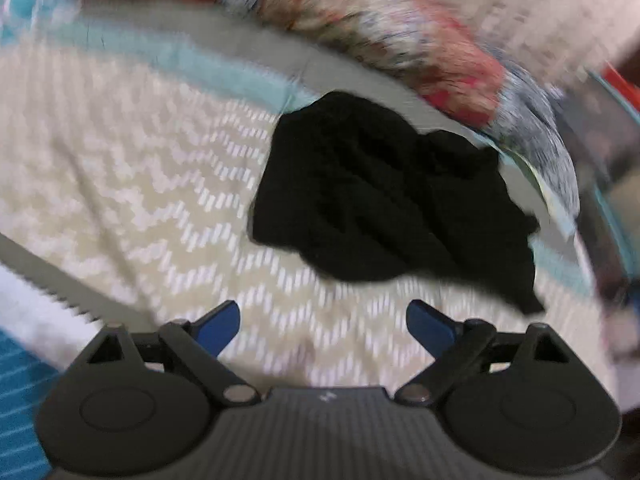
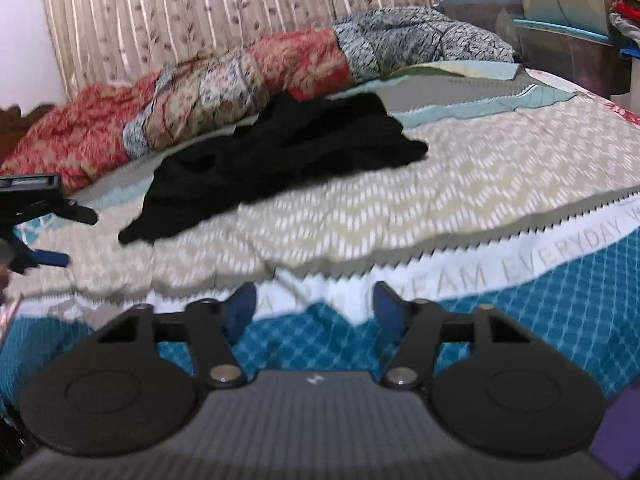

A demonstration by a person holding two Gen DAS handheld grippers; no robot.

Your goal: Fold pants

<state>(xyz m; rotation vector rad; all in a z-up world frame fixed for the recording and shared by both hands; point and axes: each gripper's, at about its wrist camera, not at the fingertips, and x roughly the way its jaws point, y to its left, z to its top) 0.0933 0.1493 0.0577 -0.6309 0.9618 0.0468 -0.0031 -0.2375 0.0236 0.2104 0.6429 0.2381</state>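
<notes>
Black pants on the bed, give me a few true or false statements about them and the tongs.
1. The black pants lie crumpled on the bedspread. True.
2. The left tongs grip the pants. False: they are open and empty, short of the pants.
3. The right tongs are open. True.
4. The pants are neatly folded. False: they are bunched in a heap.
5. A patterned quilt lies behind the pants. True.

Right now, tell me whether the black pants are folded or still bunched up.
Bunched up, not folded. The black pants lie in a crumpled, uneven heap on the bedspread, with no flat layers or straight edges.
</notes>
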